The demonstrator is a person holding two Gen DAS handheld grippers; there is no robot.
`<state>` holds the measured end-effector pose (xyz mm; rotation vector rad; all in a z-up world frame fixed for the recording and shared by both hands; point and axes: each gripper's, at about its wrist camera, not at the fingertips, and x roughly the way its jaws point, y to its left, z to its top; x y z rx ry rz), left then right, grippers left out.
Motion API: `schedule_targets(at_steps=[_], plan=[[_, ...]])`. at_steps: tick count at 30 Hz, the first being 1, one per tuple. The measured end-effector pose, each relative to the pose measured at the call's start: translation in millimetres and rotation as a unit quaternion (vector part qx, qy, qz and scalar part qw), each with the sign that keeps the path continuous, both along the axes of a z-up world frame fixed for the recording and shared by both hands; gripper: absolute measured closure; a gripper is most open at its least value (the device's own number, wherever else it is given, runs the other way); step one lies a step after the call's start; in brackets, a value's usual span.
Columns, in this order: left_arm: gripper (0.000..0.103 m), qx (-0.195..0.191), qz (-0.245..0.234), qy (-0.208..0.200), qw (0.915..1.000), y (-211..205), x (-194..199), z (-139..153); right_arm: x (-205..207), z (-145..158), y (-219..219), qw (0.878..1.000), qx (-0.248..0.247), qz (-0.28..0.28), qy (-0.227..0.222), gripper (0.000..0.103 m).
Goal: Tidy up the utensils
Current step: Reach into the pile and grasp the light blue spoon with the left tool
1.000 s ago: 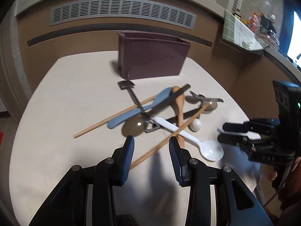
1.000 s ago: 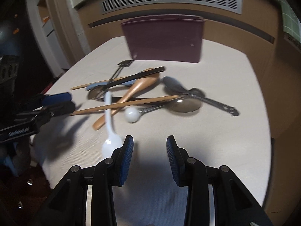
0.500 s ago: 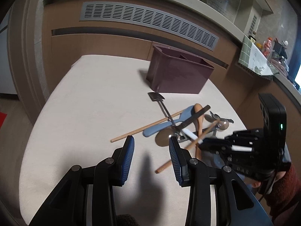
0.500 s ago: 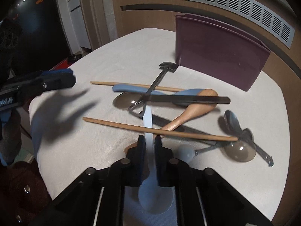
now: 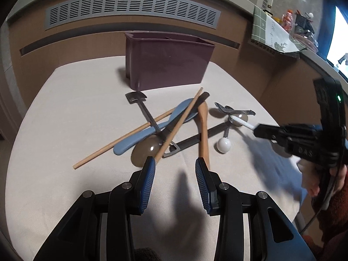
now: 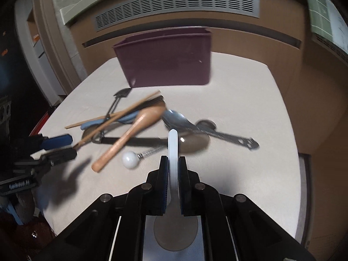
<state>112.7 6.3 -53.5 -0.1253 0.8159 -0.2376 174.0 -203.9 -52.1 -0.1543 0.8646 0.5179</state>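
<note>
A dark purple utensil box [image 5: 167, 63] stands at the back of the table; it also shows in the right wrist view [image 6: 167, 58]. A pile of utensils lies in front of it: a wooden spoon [image 5: 204, 130], a blue spoon [image 5: 150, 128], chopsticks [image 5: 178, 126], dark metal tools and a white-knobbed utensil [image 5: 223, 145]. My right gripper [image 6: 173, 165] is shut on a white plastic spoon [image 6: 173, 143], held above the table, bowl toward the camera. My left gripper [image 5: 174, 171] is open, just before the pile, one chopstick end beside its left finger.
The table [image 5: 65, 119] has a beige cloth and rounded edges. A brown panelled wall with a grey vent [image 5: 130, 10] runs behind it. A counter with bottles and a green cloth [image 5: 271, 32] is at the far right.
My right gripper has closed on the white spoon and lifted it off the pile toward the right. One chopstick has swung round onto the blue spoon. My left gripper has moved closer to the pile.
</note>
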Motion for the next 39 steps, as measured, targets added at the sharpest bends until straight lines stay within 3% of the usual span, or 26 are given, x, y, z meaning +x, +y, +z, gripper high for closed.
schedule_targets(at_steps=[7,11,18,21,24,29,39], plan=[[0.064,-0.03,0.004,0.033,0.999,4,16,-9,-11,-10,-7,1.0,0.007,-0.001,0.005,0.096],[0.063,-0.079,-0.033,0.048,0.9952,-4,15,-6,-14,-12,-9,1.0,0.011,-0.001,0.007,0.096],[0.063,0.006,0.014,0.022,0.9996,0,24,-8,-15,-14,-8,1.0,0.007,-0.001,0.007,0.095],[0.063,-0.008,0.025,0.036,0.999,8,26,-13,-14,-17,-7,1.0,0.01,-0.002,0.01,0.094],[0.063,-0.052,-0.017,0.057,0.9969,0,20,-13,-14,-18,-7,1.0,0.009,-0.003,0.01,0.094],[0.063,-0.017,-0.037,0.063,0.9972,-23,20,-17,-8,-19,0,1.0,-0.008,-0.002,0.014,0.094],[0.063,-0.009,-0.034,0.054,0.9979,-25,25,-21,6,-19,12,0.999,-0.031,0.007,0.011,0.093]])
